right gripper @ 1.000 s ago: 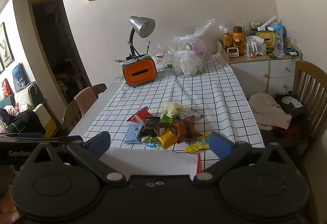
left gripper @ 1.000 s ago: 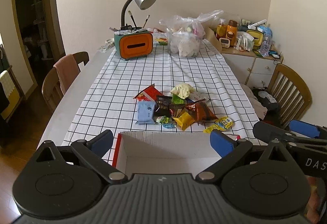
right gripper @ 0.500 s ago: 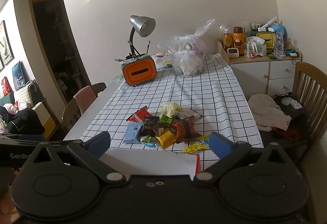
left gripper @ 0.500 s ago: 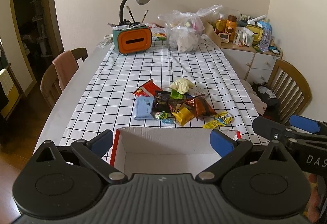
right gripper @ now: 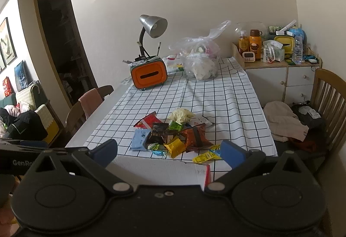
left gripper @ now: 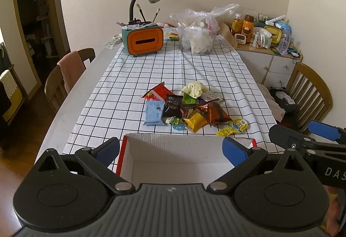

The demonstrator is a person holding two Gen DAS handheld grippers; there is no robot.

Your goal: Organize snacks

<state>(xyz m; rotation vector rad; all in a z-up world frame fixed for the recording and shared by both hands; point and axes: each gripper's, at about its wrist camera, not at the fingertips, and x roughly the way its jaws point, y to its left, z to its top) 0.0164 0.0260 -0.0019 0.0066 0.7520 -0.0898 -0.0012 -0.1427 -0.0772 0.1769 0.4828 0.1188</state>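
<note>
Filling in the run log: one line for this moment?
left hand-held gripper: open, empty | right hand-held gripper: open, empty | snacks: piled on tablecloth | box: empty

- We hold the left gripper (left gripper: 172, 149) with its jaws wide apart above the open white box (left gripper: 179, 163) at six o'clock.
- The snack pile (left gripper: 190, 110) lies at twelve o'clock beyond the box, on the checked tablecloth (left gripper: 194, 68).
- The right gripper (left gripper: 302, 139) shows at three o'clock.

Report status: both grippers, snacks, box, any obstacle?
Left gripper open, empty. Right gripper open, empty. Snacks piled beyond the empty box. Nothing blocks.
</note>
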